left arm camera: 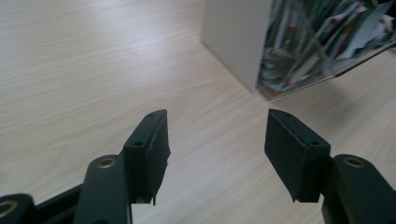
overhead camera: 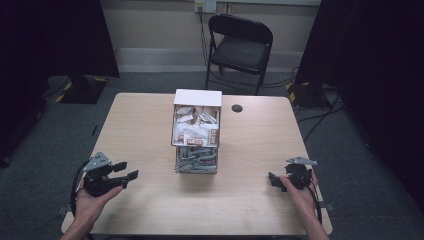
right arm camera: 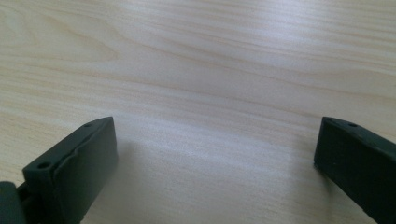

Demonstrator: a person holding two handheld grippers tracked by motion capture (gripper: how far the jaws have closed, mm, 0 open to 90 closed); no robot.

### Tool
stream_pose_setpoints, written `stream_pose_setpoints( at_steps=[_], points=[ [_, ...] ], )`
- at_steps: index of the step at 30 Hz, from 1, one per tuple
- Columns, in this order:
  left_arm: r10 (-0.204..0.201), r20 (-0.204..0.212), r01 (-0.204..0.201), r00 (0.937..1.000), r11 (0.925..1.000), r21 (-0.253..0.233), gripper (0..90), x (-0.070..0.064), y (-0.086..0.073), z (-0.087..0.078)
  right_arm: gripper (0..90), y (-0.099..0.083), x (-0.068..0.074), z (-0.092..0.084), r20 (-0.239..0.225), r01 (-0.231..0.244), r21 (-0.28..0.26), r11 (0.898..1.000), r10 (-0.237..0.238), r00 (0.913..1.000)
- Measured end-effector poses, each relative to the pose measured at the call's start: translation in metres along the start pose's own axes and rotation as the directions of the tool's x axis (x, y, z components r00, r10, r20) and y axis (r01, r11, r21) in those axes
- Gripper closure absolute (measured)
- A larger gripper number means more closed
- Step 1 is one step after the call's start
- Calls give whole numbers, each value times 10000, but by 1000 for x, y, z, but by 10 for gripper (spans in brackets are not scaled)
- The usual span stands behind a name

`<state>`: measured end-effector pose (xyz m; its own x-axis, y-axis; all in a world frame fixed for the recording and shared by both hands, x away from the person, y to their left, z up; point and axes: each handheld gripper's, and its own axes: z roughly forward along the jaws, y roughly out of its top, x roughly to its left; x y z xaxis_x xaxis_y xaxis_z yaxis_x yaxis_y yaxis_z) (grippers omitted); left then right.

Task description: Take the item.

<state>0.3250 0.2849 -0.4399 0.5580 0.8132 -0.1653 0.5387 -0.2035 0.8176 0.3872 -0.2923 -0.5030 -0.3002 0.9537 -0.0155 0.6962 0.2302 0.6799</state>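
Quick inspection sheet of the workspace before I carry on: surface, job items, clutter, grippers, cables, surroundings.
Surface: light wood table, bare around the grippers.
Job's things: two-tier dispenser box at table centre, white-topped; upper tier holds white and brown packets, lower clear tier holds greenish packets.
Clutter: small dark round spot on the table right of the box; what it is cannot be told.
Grippers: left gripper open, nothing between its jaws, aimed toward the box; right gripper open wide over bare wood, empty.
Cables: one trails from each gripper; more run on the floor at right.
Surroundings: black folding chair behind the table, wall socket, grey carpet.
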Motion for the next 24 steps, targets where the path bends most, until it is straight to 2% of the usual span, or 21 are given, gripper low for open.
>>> stream_pose_setpoints(
  at_steps=[2,3,4,5,6,7,9,14,21,24],
  points=[
    [139,98,-139,9999,9999,-19,399,-4,3,3,0,0,0,0,13,-17,4,10000,17,10000],
    [418,230,-416,9989,9991,-101,400,-14,8,9,0,-1,1,-1,32,-33,17,10000,33,10000],
    [418,230,-416,9989,9991,-101,401,-14,8,9,0,-1,1,-1,32,-33,17,10000,33,10000],
    [450,478,-444,9978,9989,-139,405,-22,13,14,0,-1,1,-1,37,-43,6,10000,43,10000],
    [450,478,-444,9978,9989,-139,408,-22,13,14,0,-1,1,-1,37,-43,6,10000,43,10000],
    [587,723,-576,9956,9982,-176,415,-28,18,18,0,-1,1,-1,40,-43,-5,10000,43,10000],
    [627,740,-613,9953,9979,-208,417,-30,20,19,0,-1,1,-2,35,-45,6,10000,45,10000],
    [796,1226,-744,9893,9961,-465,472,-37,31,28,0,-1,0,-1,5,-30,19,10000,30,10000],
    [1041,1810,-948,9780,9937,-591,521,-48,45,37,0,0,0,0,4,-27,6,10000,27,10000],
    [960,2010,-859,9749,9946,-585,540,-52,48,41,0,0,0,0,12,-32,12,10000,32,10000]
  ],
)
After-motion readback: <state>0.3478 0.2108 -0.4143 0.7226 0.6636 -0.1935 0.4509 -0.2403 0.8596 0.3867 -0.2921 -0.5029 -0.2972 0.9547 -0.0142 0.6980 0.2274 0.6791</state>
